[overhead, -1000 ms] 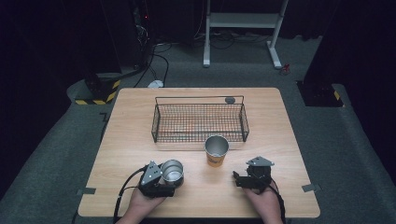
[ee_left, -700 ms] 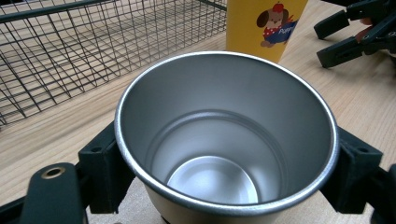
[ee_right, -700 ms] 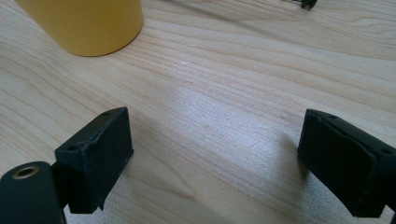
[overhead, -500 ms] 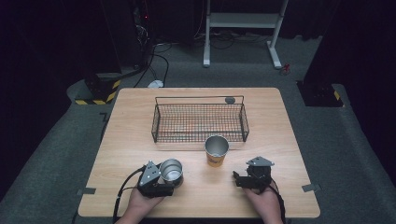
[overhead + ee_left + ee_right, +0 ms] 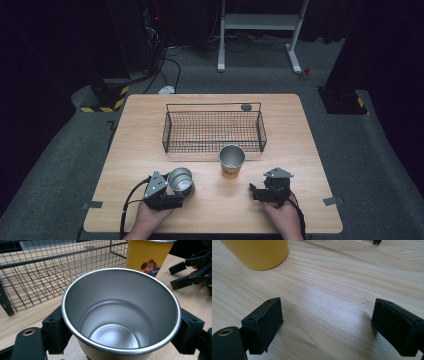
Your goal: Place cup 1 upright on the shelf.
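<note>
Steel cup [image 5: 120, 320] sits clamped in the left gripper [image 5: 172, 192]; lift straight, clearing the wire basket [image 5: 214, 131] rim; right gripper [image 5: 257, 192] gapes empty.

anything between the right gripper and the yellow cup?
No. In the right gripper view, bare wooden table runs from the open right gripper to the yellow cup. The high view shows the same gap.

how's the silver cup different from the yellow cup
The silver cup is bare metal outside; the yellow cup has a yellow wall with a cartoon dog. The silver cup is clamped in the left gripper; the yellow cup stands free by the wire basket. Both upright, open-topped, metallic inside.
</note>
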### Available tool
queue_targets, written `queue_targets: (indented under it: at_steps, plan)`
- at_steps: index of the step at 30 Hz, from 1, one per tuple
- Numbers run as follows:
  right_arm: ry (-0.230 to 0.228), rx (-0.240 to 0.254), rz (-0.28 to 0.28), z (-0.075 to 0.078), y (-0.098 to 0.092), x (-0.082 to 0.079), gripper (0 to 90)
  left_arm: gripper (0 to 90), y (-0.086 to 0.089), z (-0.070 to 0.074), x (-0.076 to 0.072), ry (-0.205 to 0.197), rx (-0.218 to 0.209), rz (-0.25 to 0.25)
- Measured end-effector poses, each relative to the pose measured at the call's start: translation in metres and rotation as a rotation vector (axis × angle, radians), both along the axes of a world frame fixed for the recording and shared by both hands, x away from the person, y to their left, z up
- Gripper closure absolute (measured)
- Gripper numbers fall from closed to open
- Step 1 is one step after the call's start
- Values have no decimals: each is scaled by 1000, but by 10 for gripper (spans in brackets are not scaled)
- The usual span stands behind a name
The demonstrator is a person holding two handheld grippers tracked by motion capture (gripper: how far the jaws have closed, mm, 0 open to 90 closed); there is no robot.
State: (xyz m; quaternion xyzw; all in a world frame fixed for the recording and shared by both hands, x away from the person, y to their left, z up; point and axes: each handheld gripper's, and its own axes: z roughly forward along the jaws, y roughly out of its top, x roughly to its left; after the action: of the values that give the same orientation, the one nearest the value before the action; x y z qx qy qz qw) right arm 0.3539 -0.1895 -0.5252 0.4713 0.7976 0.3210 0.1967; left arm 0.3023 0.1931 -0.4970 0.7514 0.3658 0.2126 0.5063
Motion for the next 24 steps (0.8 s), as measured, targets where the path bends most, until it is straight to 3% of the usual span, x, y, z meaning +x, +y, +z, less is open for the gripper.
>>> queue_targets:
  at_steps: [6, 12, 15, 24]
  plan:
    - [0, 0, 1, 0, 0, 0, 95, 188, 2, 2, 1, 22, -29, 3]
    - [0, 0, 1, 0, 0, 0, 96, 188, 2, 6, 3, 26, 4, 3]
    - [2, 2, -2, 0, 0, 0, 95, 188, 2, 12, 4, 15, 36, 12]
    - [0, -1, 1, 0, 0, 0, 94, 188, 4, 26, 6, -20, 31, 78]
